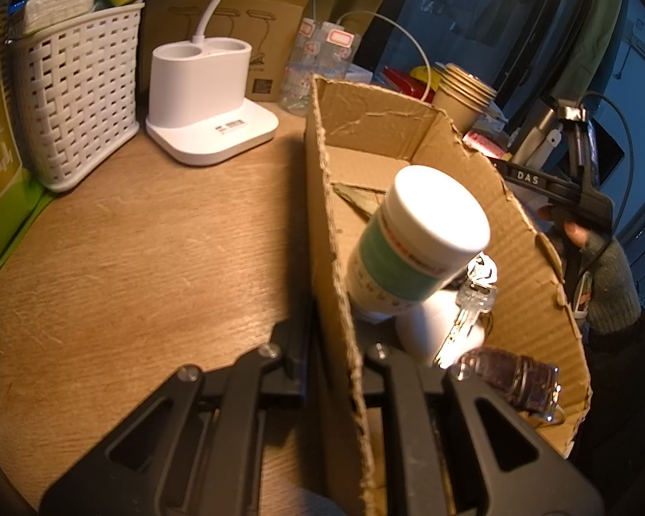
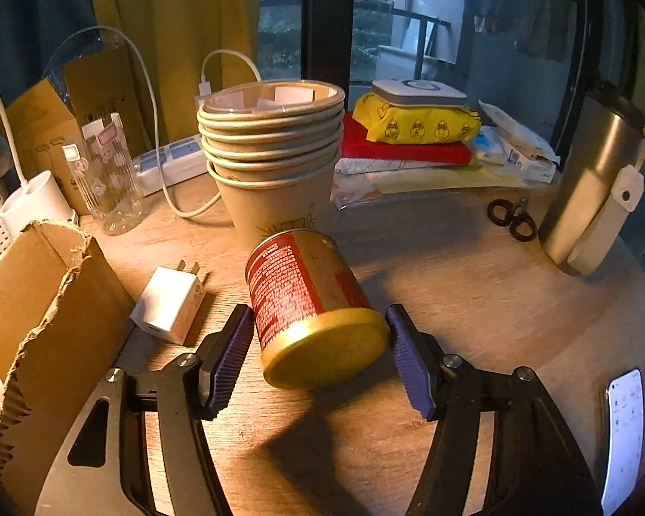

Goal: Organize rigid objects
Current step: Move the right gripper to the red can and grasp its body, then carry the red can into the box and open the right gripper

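Note:
My left gripper [image 1: 335, 344] is shut on the near wall of a torn cardboard box [image 1: 322, 215], one finger outside and one inside. Inside the box lie a white bottle with a green label [image 1: 417, 241], a key [image 1: 468, 314] and a small dark bottle [image 1: 511, 374]. In the right wrist view a red can with a gold lid [image 2: 309, 301] is tilted, lid toward the camera, just above the wooden table [image 2: 473, 301]. My right gripper [image 2: 318, 344] is shut on it, both purple pads [image 2: 232, 357] against its sides. The box [image 2: 34, 301] stands to the left.
A white charger plug [image 2: 170, 303] lies left of the can, stacked paper cups [image 2: 275, 150] right behind it. A glass [image 2: 107, 172], scissors [image 2: 511, 215], steel flask [image 2: 593, 180] and phone [image 2: 623, 430] ring the table. White basket [image 1: 73, 99] and lamp base [image 1: 206, 103] stand far left.

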A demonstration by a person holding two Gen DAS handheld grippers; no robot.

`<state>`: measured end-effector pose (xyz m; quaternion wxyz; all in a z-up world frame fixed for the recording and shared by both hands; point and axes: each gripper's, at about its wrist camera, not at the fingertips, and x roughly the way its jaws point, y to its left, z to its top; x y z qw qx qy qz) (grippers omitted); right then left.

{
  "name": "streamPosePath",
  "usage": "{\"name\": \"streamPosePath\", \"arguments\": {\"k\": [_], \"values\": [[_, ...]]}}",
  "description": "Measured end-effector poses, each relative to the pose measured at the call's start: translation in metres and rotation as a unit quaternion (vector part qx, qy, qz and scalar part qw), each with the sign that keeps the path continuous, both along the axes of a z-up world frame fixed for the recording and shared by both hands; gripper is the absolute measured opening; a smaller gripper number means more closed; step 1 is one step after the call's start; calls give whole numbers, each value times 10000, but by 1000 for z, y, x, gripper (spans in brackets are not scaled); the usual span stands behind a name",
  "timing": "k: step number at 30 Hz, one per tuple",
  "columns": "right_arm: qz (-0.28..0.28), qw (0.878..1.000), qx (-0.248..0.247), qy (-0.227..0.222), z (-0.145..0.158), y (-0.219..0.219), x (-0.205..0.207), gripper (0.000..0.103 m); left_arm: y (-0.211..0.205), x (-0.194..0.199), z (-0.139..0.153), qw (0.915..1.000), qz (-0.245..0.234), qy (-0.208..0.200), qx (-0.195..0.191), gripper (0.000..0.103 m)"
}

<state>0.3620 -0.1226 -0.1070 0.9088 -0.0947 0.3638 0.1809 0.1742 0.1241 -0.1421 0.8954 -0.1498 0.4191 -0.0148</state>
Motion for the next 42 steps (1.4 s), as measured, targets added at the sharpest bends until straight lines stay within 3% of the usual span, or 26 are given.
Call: {"name": "streamPosePath", "arguments": {"k": [13,29,42], "values": [[96,9983,312,-490,35,3,-37,63,0,0,0,10000,-1,0,-2,11],[927,9878,527,-1138,87,57,-96,63,0,0,0,10000,-2,0,-3,11],[1549,9824,248,-1019,72,115,-108,63,0,0,0,10000,-1,1,-5,11]]}}
